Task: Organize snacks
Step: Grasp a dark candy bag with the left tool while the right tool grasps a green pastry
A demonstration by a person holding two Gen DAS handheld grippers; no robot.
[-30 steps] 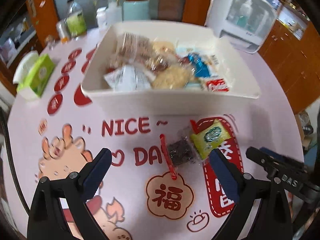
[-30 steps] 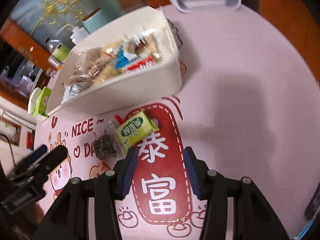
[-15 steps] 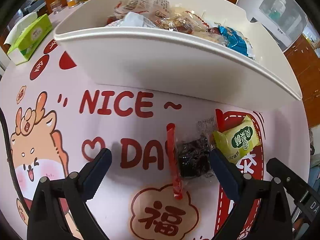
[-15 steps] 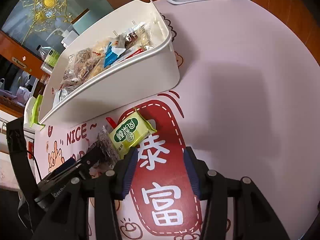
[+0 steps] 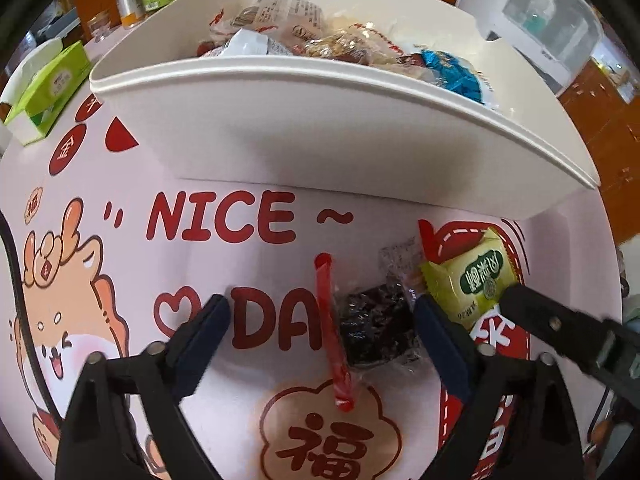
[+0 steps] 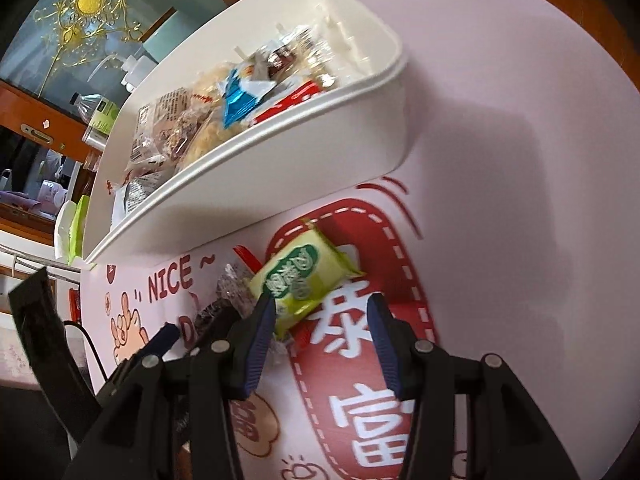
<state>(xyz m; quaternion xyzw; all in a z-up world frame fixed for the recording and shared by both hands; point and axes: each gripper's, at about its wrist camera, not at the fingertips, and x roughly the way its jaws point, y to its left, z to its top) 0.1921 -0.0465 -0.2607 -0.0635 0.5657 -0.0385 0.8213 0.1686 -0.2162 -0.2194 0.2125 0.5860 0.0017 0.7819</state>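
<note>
Snacks lie loose on a pink printed desk (image 5: 120, 184) just in front of a white bin (image 5: 320, 136) already piled with wrapped packets. Three remain outside it: a green packet (image 5: 476, 280) on the red banner print, a dark snack in clear wrap (image 5: 376, 326) touching its left edge, and a thin red stick (image 5: 332, 332) alongside the dark one.

Seen from the left wrist camera, the left tongs (image 5: 320, 320) are spread wide and low over the desk, with the red stick and the dark snack between the blue-padded fingers (image 5: 208, 320); the right-hand finger sits just beside the dark snack's wrapper. Nothing is gripped.

From the right wrist camera, the right tongs (image 6: 322, 316) stand open at a moderate gap over the red banner, holding nothing. The green packet (image 6: 300, 280) lies just ahead, its near corner overlapped by the left finger (image 6: 262, 328); whether the pad touches the wrapper cannot be told. The dark snack (image 6: 224, 300) shows partly behind that finger, and the left tongs (image 6: 160, 340) appear at the lower left.

The bin (image 6: 280, 168) stands close behind the loose snacks, with a blue wrapper (image 6: 240, 96) among its contents. A green tissue box (image 5: 52, 84) rests on the desk's far left, well apart from the snacks.
</note>
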